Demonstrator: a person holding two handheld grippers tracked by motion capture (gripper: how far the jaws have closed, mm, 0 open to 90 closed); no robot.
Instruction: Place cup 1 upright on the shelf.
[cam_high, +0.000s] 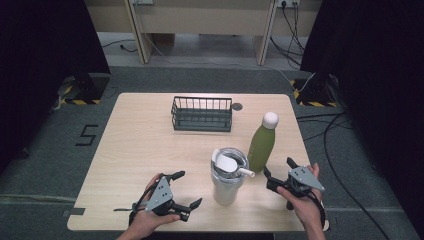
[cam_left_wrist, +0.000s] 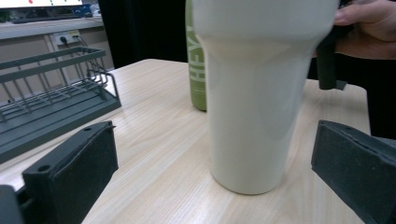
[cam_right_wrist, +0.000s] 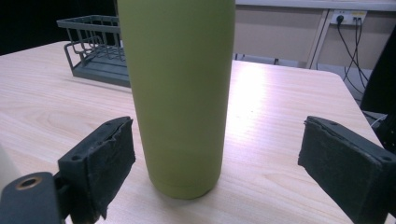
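While both grippers wait unclamped, two vessels stand upright near table's (cam_high: 150, 130) front right. Left gripper (cam_high: 186, 190) jaws apart, aimed at tumbler (cam_high: 228, 180), not touching. Right gripper (cam_high: 280, 172) jaws apart, facing bottle (cam_high: 262, 144), base between jaws but untouched. Tumbler just beside bottle; rack (cam_high: 202, 114) well apart behind. Likely handling: both rigid, smooth, slippery; tumbler tapers downward, so grip narrow lower body (cam_left_wrist: 247, 140). Bottle tall, tippy; grip mid-body (cam_right_wrist: 180, 102), squarely. Weight unknown; contents hidden.
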